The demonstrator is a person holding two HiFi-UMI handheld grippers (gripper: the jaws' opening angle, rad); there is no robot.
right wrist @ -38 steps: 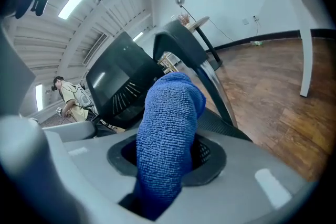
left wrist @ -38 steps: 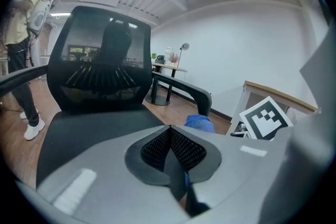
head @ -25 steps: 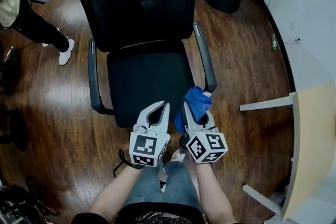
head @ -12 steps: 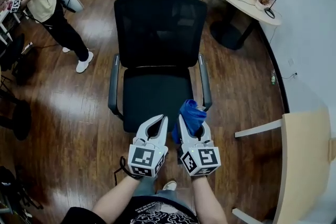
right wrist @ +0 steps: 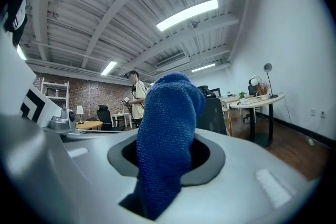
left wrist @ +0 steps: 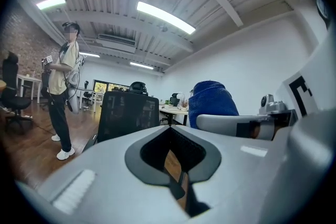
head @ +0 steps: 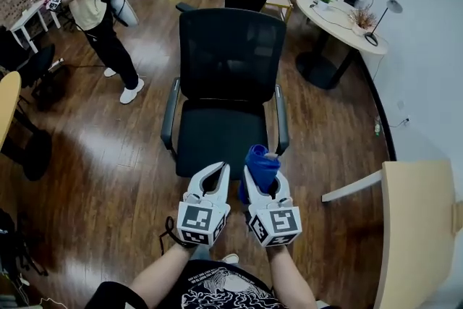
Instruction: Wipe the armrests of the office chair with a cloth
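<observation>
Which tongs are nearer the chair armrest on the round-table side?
Right. Right tongs, clamping the blue cloth, sit at that armrest's front end; left tongs sit before the seat's middle.

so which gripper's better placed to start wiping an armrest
Right: the right gripper is shut on the blue cloth, close to the nearer armrest. The left gripper is shut on nothing.

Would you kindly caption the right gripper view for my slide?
Right claw shut on a blue cloth, with the black office chair beyond.
</observation>
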